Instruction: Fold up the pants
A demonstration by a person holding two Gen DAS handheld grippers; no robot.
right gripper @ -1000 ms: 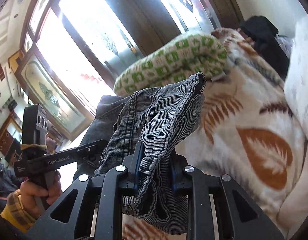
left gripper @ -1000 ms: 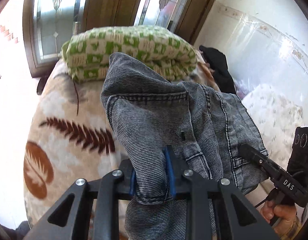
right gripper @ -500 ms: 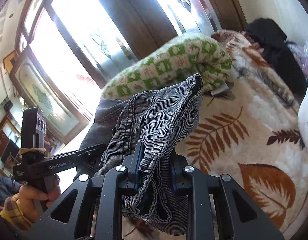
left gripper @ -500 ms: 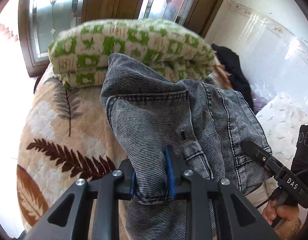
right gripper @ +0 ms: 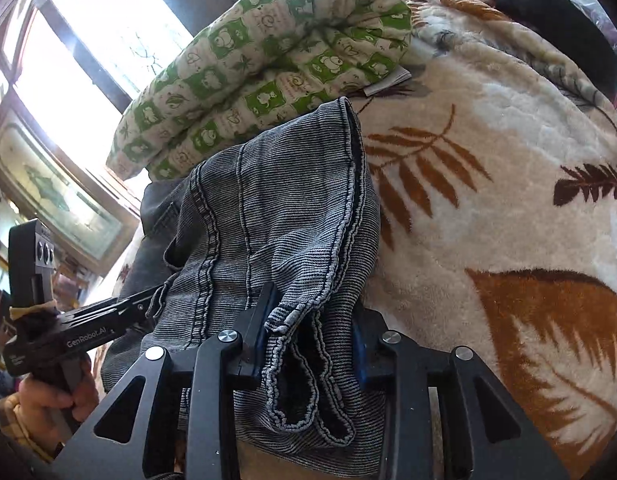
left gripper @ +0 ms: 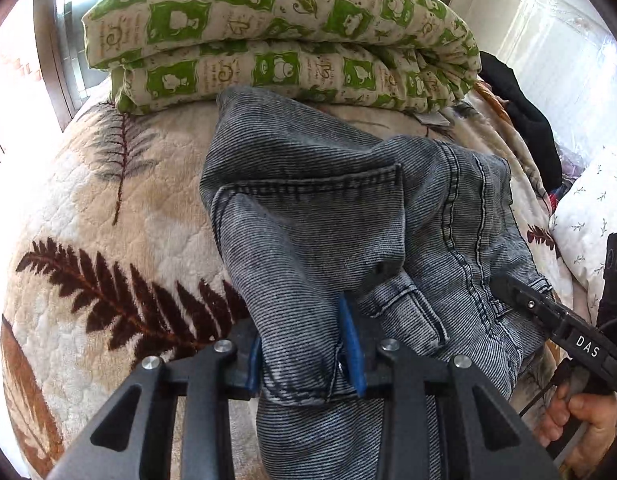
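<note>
The grey washed-denim pants (left gripper: pixel 332 216) lie bunched on the cream plush blanket with brown leaf prints (left gripper: pixel 108 240), their far end just short of the folded green-and-cream checked quilt (left gripper: pixel 276 36). The left gripper (left gripper: pixel 306 354) has a fold of denim between its blue pads, its jaws opening. The right gripper (right gripper: pixel 312 336) is opening around the hem layers at the pants' right side.

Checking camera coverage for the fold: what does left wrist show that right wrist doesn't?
Left wrist only: the stitched back pocket of the grey denim pants, a white floral pillow.
Right wrist only: the frayed hem edges, bright windows.
Both: green checked folded quilt, beige leaf-print blanket, pants between opening hand-held gripper jaws.
</note>
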